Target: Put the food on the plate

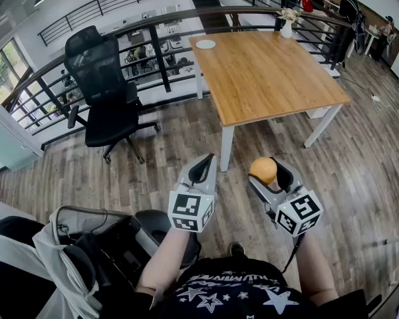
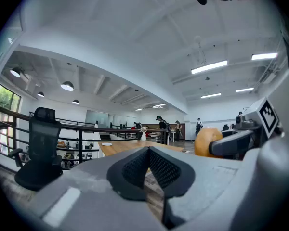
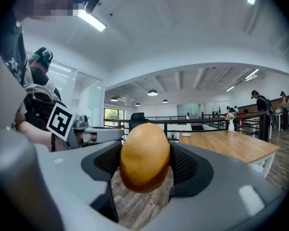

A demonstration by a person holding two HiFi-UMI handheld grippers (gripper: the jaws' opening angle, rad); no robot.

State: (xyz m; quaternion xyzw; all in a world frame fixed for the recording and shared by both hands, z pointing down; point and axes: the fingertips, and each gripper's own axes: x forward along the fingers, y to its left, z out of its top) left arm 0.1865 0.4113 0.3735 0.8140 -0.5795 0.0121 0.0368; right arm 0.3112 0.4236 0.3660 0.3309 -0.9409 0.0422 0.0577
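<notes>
low in the middle of the head view, two grippers side by side over wood-plank floor (image 1: 153, 151). on the right gripper (image 1: 268, 174), with jaws clamped on a rounded orange-brown piece of food (image 1: 262, 170), one pad against each flank. same grip plain in the right gripper view, with the food (image 3: 144, 157) filling the gap at frame centre and bulging out above and below the pads. on the left gripper (image 1: 202, 170), with jaws pressed together and nothing between. in the left gripper view, dark ribbed pads (image 2: 135, 165) meeting along a seam at lower centre, and the food (image 2: 205, 141) showing right of centre. well apart from both grippers, toward the upper middle of the head view, a wooden table (image 1: 272, 78) on white legs, with a small white plate (image 1: 205, 44) near its far left corner and a white vase of flowers (image 1: 287, 26) at its far edge. left of the table, a black office chair (image 1: 103, 92) beside a dark railing (image 1: 161, 58). along the bottom edge, a bare forearm (image 1: 163, 258) and a dark star-printed shirt (image 1: 239, 291).
</notes>
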